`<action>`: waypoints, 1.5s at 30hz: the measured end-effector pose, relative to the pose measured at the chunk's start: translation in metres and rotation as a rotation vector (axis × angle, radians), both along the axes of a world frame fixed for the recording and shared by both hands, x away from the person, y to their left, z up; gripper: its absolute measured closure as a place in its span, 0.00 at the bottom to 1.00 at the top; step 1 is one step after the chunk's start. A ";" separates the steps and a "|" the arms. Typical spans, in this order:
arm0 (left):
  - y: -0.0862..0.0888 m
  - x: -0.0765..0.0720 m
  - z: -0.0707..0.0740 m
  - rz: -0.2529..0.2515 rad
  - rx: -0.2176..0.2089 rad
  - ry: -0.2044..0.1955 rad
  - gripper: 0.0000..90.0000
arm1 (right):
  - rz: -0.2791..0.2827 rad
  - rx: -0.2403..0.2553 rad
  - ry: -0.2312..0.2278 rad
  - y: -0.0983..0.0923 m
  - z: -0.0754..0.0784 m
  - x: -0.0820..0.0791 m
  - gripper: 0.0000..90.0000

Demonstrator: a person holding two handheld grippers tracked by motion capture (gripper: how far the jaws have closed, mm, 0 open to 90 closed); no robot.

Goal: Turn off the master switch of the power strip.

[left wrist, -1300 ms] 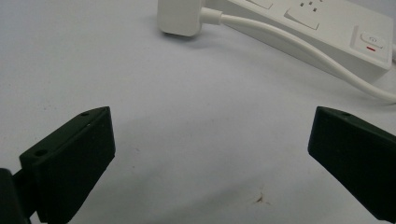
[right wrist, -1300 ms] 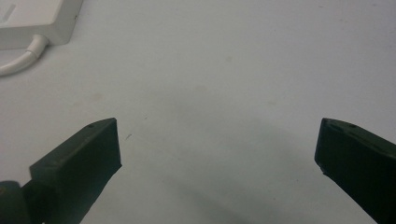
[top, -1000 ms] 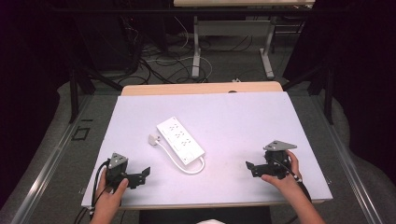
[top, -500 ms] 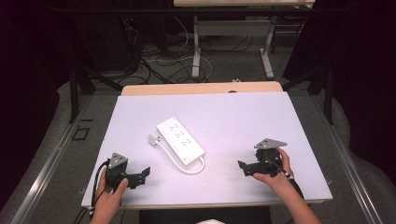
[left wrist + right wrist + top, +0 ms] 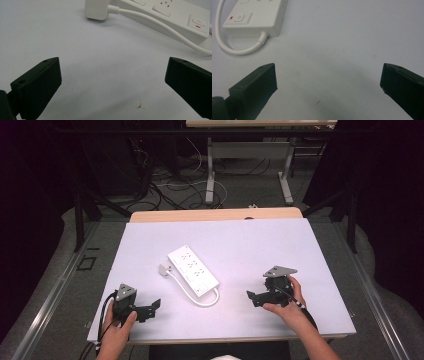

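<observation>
A white power strip (image 5: 193, 269) lies mid-table on the white tabletop (image 5: 250, 245), its plug (image 5: 164, 269) just beside it. The left gripper (image 5: 150, 309) and right gripper (image 5: 254, 298) rest near the front edge, jaws wide apart and empty. The strip looks rigid, light and probably smooth; its long sides seem the best hold, since the cord (image 5: 192, 293) would flop.

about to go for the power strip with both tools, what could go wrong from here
1. The cord loops out from the near end of the power strip. A jaw of the right tool could snag that loop and drag the strip.
2. The plug lies loose on the table beside the strip. Lifting the strip alone would likely leave it dangling and swinging.
3. The strip looks smooth and flat, so the wide open left tool may slip off its edges.
</observation>
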State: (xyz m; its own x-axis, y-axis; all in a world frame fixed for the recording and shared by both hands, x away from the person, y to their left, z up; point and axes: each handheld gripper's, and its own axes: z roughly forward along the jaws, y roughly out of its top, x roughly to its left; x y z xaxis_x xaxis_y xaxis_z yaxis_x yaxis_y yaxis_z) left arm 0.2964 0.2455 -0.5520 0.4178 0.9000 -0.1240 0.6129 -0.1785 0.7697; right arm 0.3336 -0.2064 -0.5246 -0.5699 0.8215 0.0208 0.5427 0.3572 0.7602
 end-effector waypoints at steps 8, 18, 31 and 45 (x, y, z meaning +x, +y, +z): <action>0.001 0.000 0.001 -0.004 0.000 0.003 0.01 | 0.022 -0.002 0.000 0.013 0.003 0.002 0.02; 0.000 0.000 0.000 -0.002 -0.001 -0.002 0.01 | 0.024 -0.014 -0.004 0.028 0.008 0.004 0.17; 0.001 0.000 0.000 -0.005 -0.005 0.003 0.01 | 0.078 -0.039 0.010 0.048 0.014 0.006 0.19; 0.000 0.000 0.000 -0.004 -0.007 0.001 0.01 | 0.117 -0.049 0.006 0.066 0.020 0.011 0.25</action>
